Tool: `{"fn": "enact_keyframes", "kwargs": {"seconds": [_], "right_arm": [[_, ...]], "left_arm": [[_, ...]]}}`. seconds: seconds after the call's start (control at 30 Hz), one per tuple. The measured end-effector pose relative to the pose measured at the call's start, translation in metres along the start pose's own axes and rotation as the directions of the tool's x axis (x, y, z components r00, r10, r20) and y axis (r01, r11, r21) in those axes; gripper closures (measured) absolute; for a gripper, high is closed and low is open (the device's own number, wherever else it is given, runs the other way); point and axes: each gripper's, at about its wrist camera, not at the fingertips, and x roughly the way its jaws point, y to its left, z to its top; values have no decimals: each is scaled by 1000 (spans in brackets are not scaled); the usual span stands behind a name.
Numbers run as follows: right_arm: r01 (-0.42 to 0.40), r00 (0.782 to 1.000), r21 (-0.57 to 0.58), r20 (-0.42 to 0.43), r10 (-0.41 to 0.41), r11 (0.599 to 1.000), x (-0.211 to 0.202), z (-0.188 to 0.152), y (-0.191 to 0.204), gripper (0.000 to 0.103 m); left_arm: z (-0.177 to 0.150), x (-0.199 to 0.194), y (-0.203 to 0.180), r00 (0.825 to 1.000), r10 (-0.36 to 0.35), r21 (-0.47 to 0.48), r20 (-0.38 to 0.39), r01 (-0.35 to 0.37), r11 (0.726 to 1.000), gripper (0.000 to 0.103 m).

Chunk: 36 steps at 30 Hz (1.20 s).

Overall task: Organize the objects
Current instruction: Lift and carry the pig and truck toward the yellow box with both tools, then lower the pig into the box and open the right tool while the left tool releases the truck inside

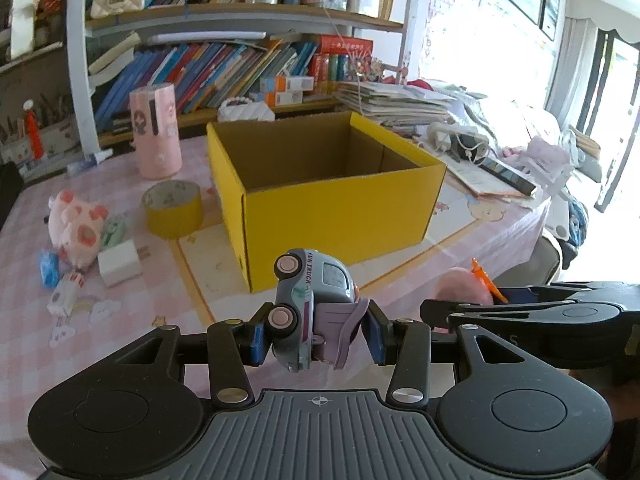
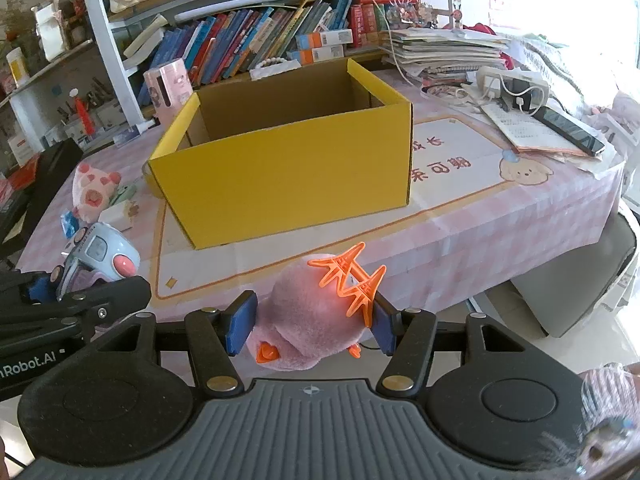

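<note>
My left gripper point(image 1: 316, 338) is shut on a grey-blue toy truck point(image 1: 308, 304) with pink wheels, held on its side above the table's front edge. My right gripper point(image 2: 310, 326) is shut on a pink plush toy point(image 2: 308, 320) with orange plastic feet. An open yellow cardboard box point(image 1: 340, 216) stands in the middle of the table, just beyond both grippers; it also shows in the right wrist view point(image 2: 288, 176). The part of its inside that shows holds nothing. The truck shows at the left of the right wrist view point(image 2: 100, 256).
Left of the box lie a yellow tape roll point(image 1: 174, 208), a pink pig plush point(image 1: 76, 230), a white block point(image 1: 120, 266) and small packets. A pink cylinder point(image 1: 156, 130) stands behind. Books, papers, a power strip point(image 2: 508, 84) and a phone point(image 2: 568, 128) lie at the right.
</note>
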Motion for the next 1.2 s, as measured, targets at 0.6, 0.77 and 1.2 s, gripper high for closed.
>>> {"fn": "enact_keyframes", "kwargs": {"seconds": [0.6,0.77,1.2], "right_arm": [[7,963,-41,268,4,999,13,93,-22,46],[1,951,-96,307,29,995,31,130,-28,46],[-70,963,-271,233,136,960,111,198,-39,46]], "left_arm": [[72,34,-15,981,23,75,192,-38,996,59],[92,57,-14,979,60,58,194,-72,996,59],[117,138,-6,985,170,20,38,-170,985,58]]}}
